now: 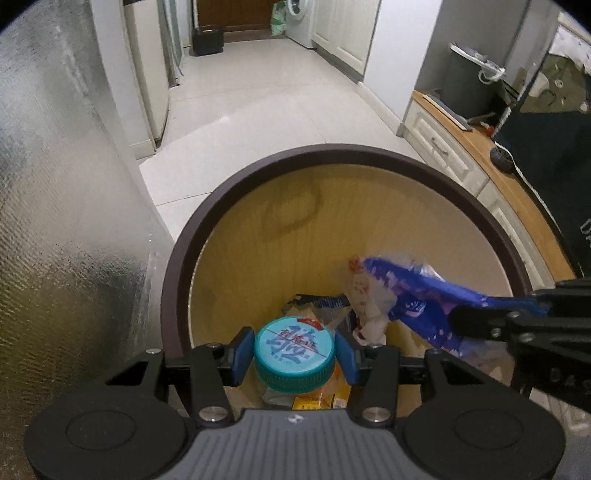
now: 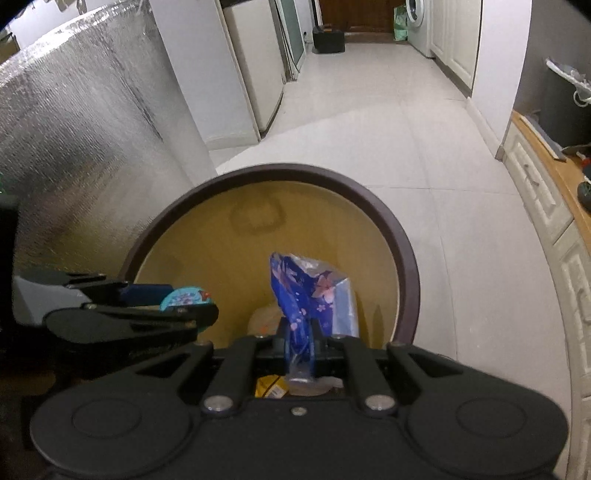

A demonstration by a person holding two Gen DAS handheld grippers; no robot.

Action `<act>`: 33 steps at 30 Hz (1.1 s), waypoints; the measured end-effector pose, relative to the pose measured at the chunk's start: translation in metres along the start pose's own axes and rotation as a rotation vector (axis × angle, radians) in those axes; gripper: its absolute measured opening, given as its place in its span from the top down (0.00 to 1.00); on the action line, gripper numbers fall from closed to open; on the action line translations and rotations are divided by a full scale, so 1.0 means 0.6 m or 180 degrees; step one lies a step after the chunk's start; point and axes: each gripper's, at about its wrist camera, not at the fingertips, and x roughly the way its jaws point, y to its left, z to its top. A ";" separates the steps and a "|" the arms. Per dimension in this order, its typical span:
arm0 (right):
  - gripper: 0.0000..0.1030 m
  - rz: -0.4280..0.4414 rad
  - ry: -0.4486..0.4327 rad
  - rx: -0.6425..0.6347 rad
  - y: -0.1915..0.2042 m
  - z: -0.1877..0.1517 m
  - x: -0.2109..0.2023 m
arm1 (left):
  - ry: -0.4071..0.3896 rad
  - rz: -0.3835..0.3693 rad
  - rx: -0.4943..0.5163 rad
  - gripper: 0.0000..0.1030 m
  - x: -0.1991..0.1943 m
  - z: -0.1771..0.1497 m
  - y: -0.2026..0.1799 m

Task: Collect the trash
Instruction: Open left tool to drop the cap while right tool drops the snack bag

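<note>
A round trash bin with a dark brown rim [image 1: 258, 166] and a tan inner wall stands on the floor below both grippers; its rim also shows in the right wrist view [image 2: 402, 251]. My left gripper [image 1: 293, 350] is shut on a bottle with a teal cap [image 1: 293, 354], held over the bin's opening; it shows from the side in the right wrist view [image 2: 184, 299]. My right gripper [image 2: 301, 339] is shut on a crumpled blue flowered wrapper [image 2: 306, 291], also over the bin; the wrapper shows in the left wrist view [image 1: 424, 299]. Wrappers and paper [image 1: 321, 400] lie inside the bin.
A silver foil-covered surface [image 1: 55, 221] rises close on the left. A white cabinet with a wooden top [image 1: 491, 162] runs along the right. White tiled floor [image 1: 258, 110] stretches ahead toward a washing machine [image 1: 299, 18] and a black box [image 1: 207, 40].
</note>
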 end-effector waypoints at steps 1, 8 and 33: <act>0.89 0.0019 0.0039 -0.0004 -0.002 0.001 0.006 | 0.0012 -0.0007 0.0020 0.52 0.000 0.000 -0.001; 0.82 0.0083 0.0200 -0.0168 0.008 0.001 0.010 | 0.0074 0.0009 0.0111 0.52 0.004 0.003 -0.004; 0.33 0.0171 0.0008 -0.0212 -0.021 -0.006 -0.037 | 0.0043 0.0081 0.0366 0.51 -0.014 0.002 -0.019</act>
